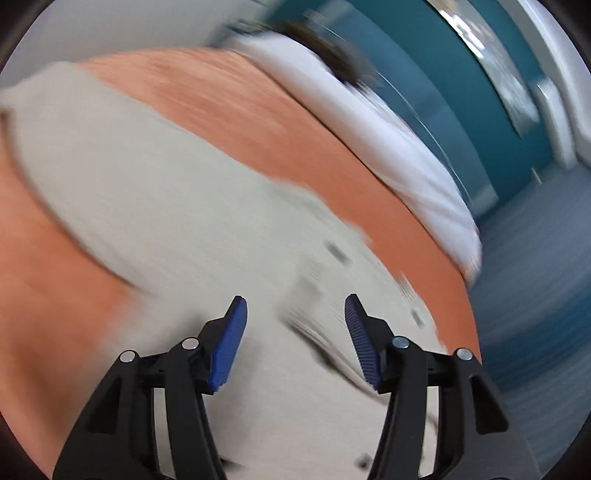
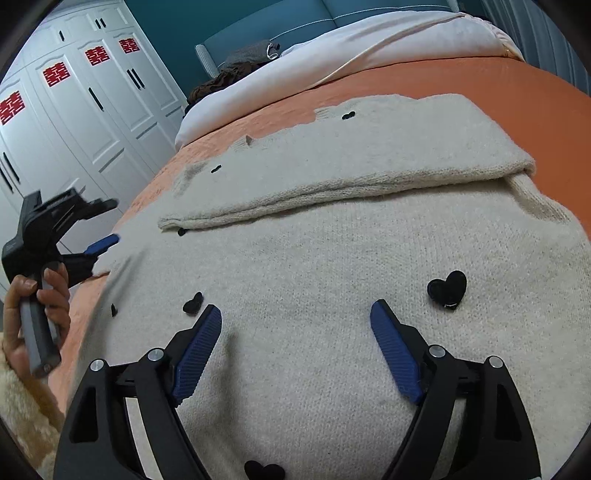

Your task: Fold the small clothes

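Note:
A cream knit sweater (image 2: pixel 332 258) with black heart patches (image 2: pixel 447 290) lies flat on the orange bedspread (image 2: pixel 461 79), one sleeve (image 2: pixel 295 199) folded across its body. My right gripper (image 2: pixel 295 308) hovers just over the sweater's near part, open, with nothing between its blue pads. At the sweater's left edge a hand (image 2: pixel 22 325) holds my left gripper (image 2: pixel 115 220). The left wrist view is motion-blurred: the left gripper (image 1: pixel 295 301) stands open over the sweater (image 1: pixel 166 221) and holds nothing.
A white duvet (image 2: pixel 332 48) is bunched at the head of the bed against a teal headboard (image 2: pixel 258 26), with dark clothes (image 2: pixel 251 55) piled beside it. White wardrobe doors (image 2: pixel 92 110) stand to the left. Grey floor (image 1: pixel 535 277) lies beyond the bed's edge.

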The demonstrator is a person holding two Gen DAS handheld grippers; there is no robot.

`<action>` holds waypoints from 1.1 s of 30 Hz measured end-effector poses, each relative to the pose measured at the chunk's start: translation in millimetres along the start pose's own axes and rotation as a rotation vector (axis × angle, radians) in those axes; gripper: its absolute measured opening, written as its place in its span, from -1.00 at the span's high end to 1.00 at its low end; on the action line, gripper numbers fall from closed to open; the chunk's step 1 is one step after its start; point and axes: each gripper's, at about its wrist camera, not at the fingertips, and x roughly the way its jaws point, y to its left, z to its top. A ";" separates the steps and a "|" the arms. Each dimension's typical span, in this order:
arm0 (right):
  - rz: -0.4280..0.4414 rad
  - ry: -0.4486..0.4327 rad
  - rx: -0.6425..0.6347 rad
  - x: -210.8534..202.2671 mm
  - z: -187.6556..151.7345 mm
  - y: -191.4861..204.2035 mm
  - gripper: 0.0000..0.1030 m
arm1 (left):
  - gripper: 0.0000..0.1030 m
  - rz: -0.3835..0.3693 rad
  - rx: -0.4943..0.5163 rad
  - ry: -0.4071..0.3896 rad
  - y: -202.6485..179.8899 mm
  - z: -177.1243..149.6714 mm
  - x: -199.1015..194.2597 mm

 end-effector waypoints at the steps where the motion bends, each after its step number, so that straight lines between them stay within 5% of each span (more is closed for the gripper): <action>1: -0.004 0.001 -0.004 0.1 -0.2 1.0 -0.57 | -0.12 0.046 -0.066 -0.052 27.1 22.9 -12.7; 5: -0.020 0.004 -0.016 0.7 -0.6 3.5 -0.57 | -0.31 0.203 -0.281 -0.218 124.6 81.4 -53.4; 9: -0.045 0.013 -0.034 2.9 -0.5 7.5 -0.59 | -0.26 0.221 -0.429 -0.212 178.8 112.9 -52.1; 10: -0.053 0.015 -0.041 3.6 -0.5 9.0 -0.59 | -0.15 0.183 -0.454 -0.211 184.7 117.6 -47.6; 12: -0.070 0.021 -0.053 4.7 -0.5 11.4 -0.59 | 0.38 0.126 -0.464 -0.201 187.8 123.2 -41.7; 13: -0.078 0.023 -0.059 5.2 -0.5 12.7 -0.59 | 0.76 0.112 -0.459 -0.196 185.4 128.6 -38.9; 14: -0.084 0.025 -0.064 6.1 -0.3 12.9 -0.59 | 0.88 0.112 -0.440 -0.202 175.0 129.3 -39.2; 20: -0.093 0.025 -0.071 7.4 -0.9 15.2 -0.60 | 0.88 0.007 -0.080 -0.266 53.1 137.4 -54.6; 24: -0.085 0.024 -0.065 7.2 -0.6 14.5 -0.60 | 0.87 -0.115 0.296 -0.194 -79.8 81.7 -46.6; 28: -0.068 0.028 -0.047 3.7 2.0 11.5 -0.59 | 0.79 -0.101 0.562 0.087 -150.5 -37.7 23.6; 31: -0.060 0.019 -0.013 -7.6 8.3 7.7 -0.59 | 0.77 -0.060 0.570 0.280 -137.8 -109.7 55.6; 33: -0.089 -0.005 -0.009 -20.6 14.1 7.2 -0.61 | 0.69 -0.081 0.470 0.292 -109.6 -122.9 45.9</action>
